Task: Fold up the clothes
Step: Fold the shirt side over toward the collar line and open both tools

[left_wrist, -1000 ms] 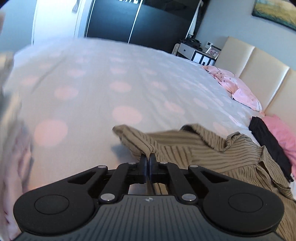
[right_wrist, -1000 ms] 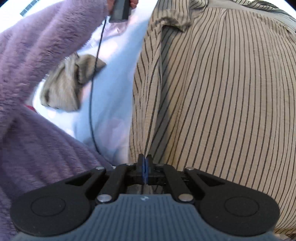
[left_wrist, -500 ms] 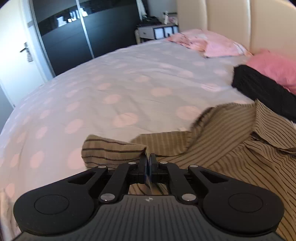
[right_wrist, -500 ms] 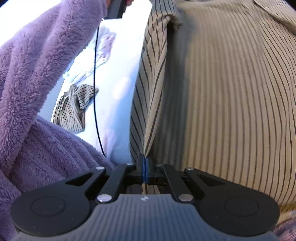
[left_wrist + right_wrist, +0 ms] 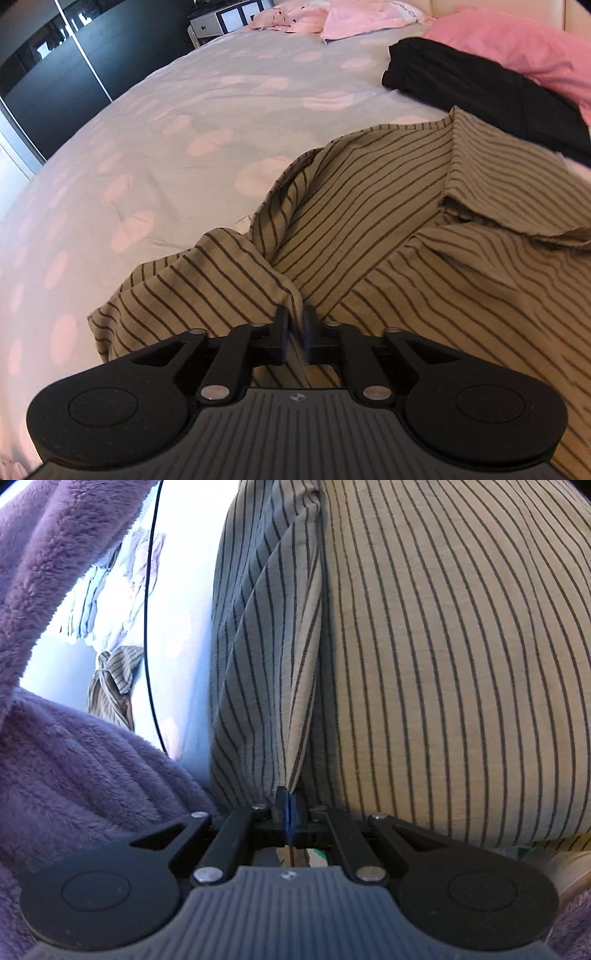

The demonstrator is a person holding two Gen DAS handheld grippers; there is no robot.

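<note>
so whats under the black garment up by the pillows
The black garment lies on the polka-dot bedspread, its far side against the pink pillow, its near end beside the striped shirt. Anything beneath it is covered.

The striped shirt (image 5: 369, 221) runs off the right edge, and the left fingers (image 5: 282, 328) are motion-blurred

bed (image 5: 177, 122), pink-dot sheet | on it: striped shirt (image 5: 388, 206), black garment (image 5: 480, 88), pink pillows (image 5: 517, 40)
</note>
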